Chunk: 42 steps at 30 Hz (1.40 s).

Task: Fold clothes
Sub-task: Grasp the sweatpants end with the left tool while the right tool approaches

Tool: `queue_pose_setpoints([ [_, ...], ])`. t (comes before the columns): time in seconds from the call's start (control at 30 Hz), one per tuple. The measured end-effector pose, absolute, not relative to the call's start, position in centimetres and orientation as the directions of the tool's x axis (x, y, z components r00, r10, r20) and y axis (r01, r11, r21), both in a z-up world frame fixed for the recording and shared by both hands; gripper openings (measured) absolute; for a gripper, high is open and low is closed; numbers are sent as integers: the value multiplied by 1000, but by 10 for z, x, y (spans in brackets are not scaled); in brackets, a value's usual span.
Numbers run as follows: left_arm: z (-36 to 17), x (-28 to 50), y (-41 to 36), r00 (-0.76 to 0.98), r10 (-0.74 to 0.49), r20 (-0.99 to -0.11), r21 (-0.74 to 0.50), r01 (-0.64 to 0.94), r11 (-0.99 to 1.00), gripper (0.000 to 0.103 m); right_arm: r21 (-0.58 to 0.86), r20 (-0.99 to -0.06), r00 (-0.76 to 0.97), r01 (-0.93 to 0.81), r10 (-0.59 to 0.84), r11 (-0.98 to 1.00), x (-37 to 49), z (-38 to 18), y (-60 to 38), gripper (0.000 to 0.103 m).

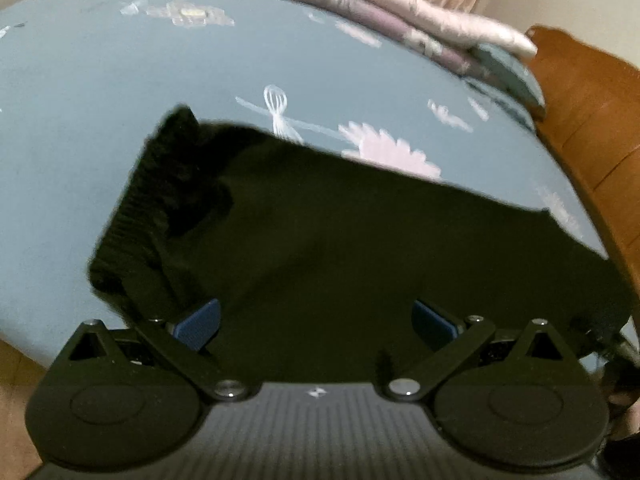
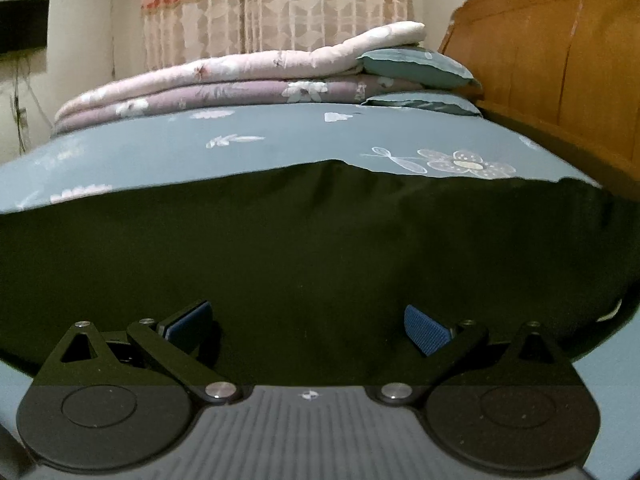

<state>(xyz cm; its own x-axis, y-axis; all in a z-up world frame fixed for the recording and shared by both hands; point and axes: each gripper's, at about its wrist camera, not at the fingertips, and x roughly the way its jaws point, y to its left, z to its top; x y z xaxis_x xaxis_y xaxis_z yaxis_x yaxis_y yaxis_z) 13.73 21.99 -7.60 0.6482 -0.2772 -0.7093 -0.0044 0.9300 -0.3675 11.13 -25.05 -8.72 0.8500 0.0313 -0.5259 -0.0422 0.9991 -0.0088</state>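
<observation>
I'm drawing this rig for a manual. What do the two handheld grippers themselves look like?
The left gripper and right gripper look identical: matte black, ribbed grey centre plate with a small white emblem, round black side housings, black linkage bars on silver pivot screws, and blue textured finger pads. No cables or sleeves are visible.

Blue floral bedsheet (image 2: 280,136); folded quilts (image 2: 224,80), pillows (image 2: 416,66), wooden headboard (image 2: 552,52), curtain (image 2: 280,4).

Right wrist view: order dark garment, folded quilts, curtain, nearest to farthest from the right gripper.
1. Dark garment: spread on the blue bedsheet directly ahead of the right gripper, whose fingers stand open.
2. Folded quilts: stacked at the bed's far edge, centre-left.
3. Curtain: behind the quilts, against the back wall.
</observation>
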Motion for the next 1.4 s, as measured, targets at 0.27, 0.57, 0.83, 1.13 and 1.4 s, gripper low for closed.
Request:
queue_pose_setpoints([
  [0.27, -74, 110, 291, 758, -295, -581, -587, -139, 797, 101, 6, -544, 839, -22, 22, 1000, 112, -82, -246, 103],
  [0.57, -114, 114, 326, 772, -394, -499, -771, -188, 609, 101, -134, -501, 833, -344, 236, 929, 111, -21, -148, 103],
  [0.83, -142, 132, 329, 775, -484, -407, -857, -141, 495, 101, -273, -517, 710, -667, 479, 693, 114, 4, -12, 103],
  [1.13, -162, 140, 339, 798, -531, -286, -925, -85, 371, 101, -381, -573, 582, -813, 577, 441, 87, -10, 107, 103],
  [1.4, -162, 135, 346, 813, -563, -147, -959, 22, 282, 101, -440, -605, 562, -827, 564, 351, 64, -31, 171, 81],
])
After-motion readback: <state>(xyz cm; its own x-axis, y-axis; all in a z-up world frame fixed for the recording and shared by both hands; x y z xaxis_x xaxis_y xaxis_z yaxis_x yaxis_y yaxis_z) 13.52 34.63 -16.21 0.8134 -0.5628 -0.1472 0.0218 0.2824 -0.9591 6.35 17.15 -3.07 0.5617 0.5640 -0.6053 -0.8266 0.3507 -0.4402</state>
